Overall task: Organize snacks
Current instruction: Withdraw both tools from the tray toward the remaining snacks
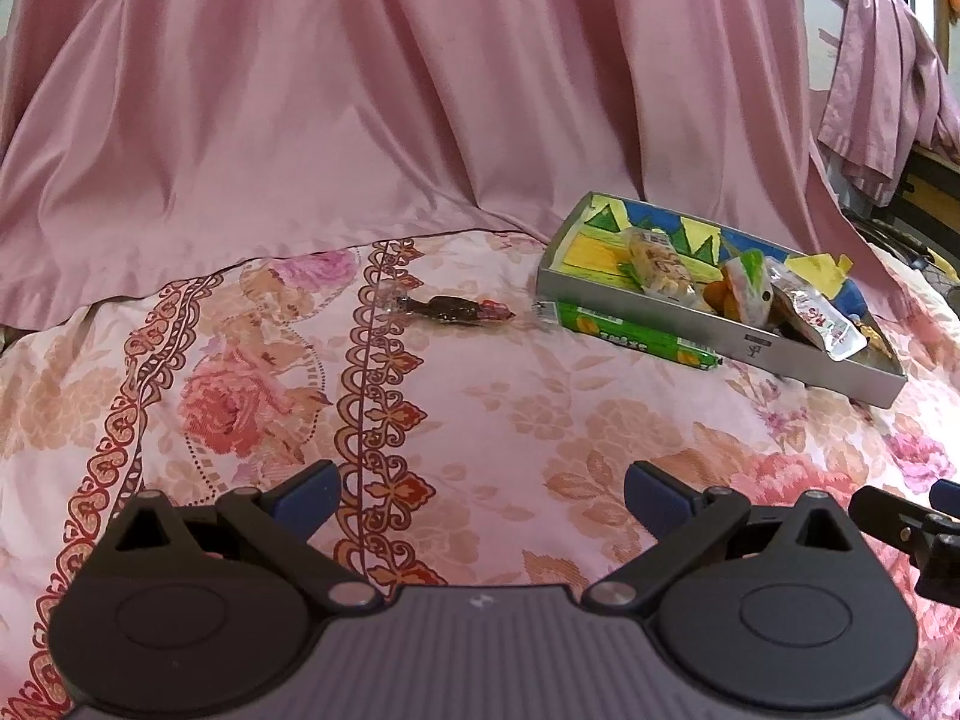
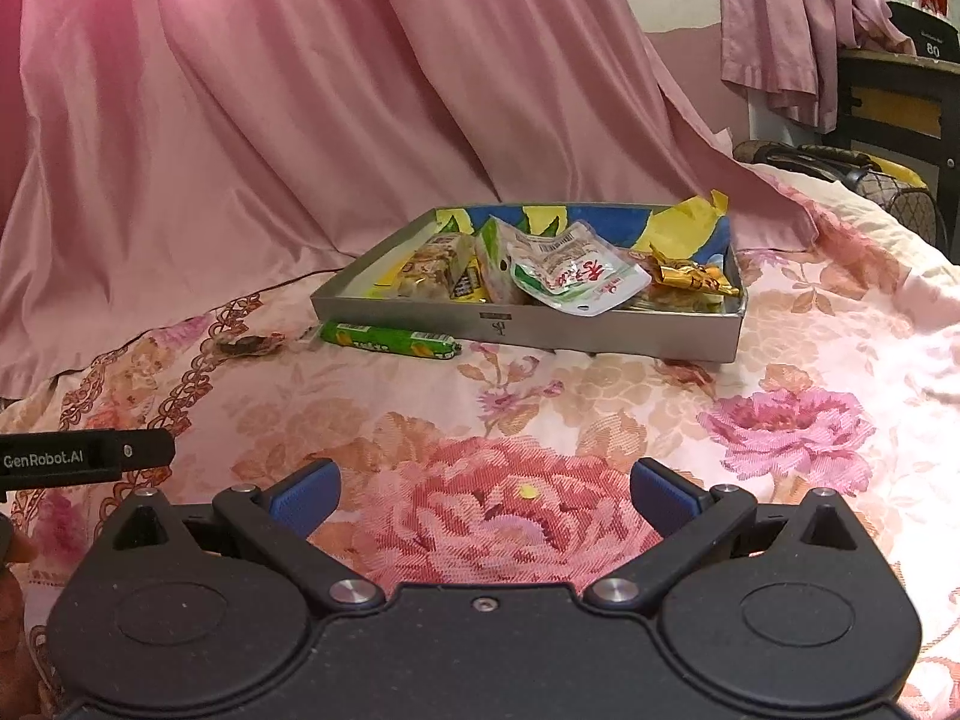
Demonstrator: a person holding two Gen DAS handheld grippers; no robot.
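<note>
left hand-held gripper (image 1: 483,495) spread empty, right hand-held gripper (image 2: 486,495) likewise, green snack tube (image 2: 390,340) well ahead, beside tray (image 2: 528,333)

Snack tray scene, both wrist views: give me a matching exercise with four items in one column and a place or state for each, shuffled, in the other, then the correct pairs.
Items:
1. green snack tube
2. dark wrapped candy
3. white and red pouch
4. left tool

Places or states:
A. inside the grey tray
B. on the floral bedspread, right against the tray's front wall
C. open, holding nothing
D. alone on the bedspread, left of the tube, apart from the tray

Pairs: 1-B, 2-D, 3-A, 4-C
</note>
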